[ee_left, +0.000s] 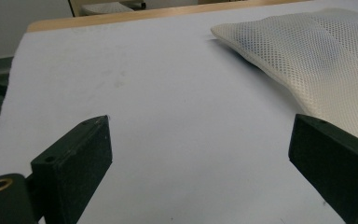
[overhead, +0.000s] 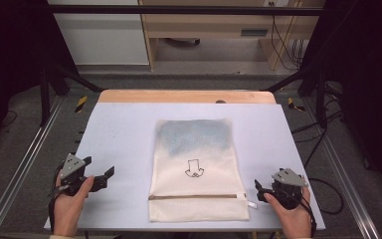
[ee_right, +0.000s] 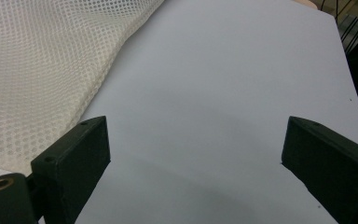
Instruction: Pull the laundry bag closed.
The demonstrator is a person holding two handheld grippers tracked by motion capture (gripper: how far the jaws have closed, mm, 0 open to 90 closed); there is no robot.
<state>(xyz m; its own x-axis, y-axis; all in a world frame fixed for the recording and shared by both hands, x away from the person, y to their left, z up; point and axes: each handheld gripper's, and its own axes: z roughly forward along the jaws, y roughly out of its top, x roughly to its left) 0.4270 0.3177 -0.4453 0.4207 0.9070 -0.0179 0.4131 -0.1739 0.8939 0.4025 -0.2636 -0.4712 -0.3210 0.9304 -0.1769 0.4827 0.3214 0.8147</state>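
A cream mesh laundry bag [overhead: 196,169] lies flat in the middle of the pale table [overhead: 124,129], its brown zipper [overhead: 196,196] near the front edge and something bluish inside its far half. My left gripper [overhead: 110,174] rests at the front left, open and empty, a hand's width from the bag. My right gripper [overhead: 259,190] sits at the front right, open and empty, just beside the bag's lower right corner. In the left gripper view the bag [ee_left: 317,60] lies ahead to the right. Its mesh [ee_right: 42,70] takes up the left of the right gripper view.
A wooden strip [overhead: 186,96] runs along the table's far edge. Metal frame rails [overhead: 25,164] flank both sides, and cables [overhead: 328,189] trail on the floor at the right. Wooden furniture [overhead: 214,30] stands beyond the table.
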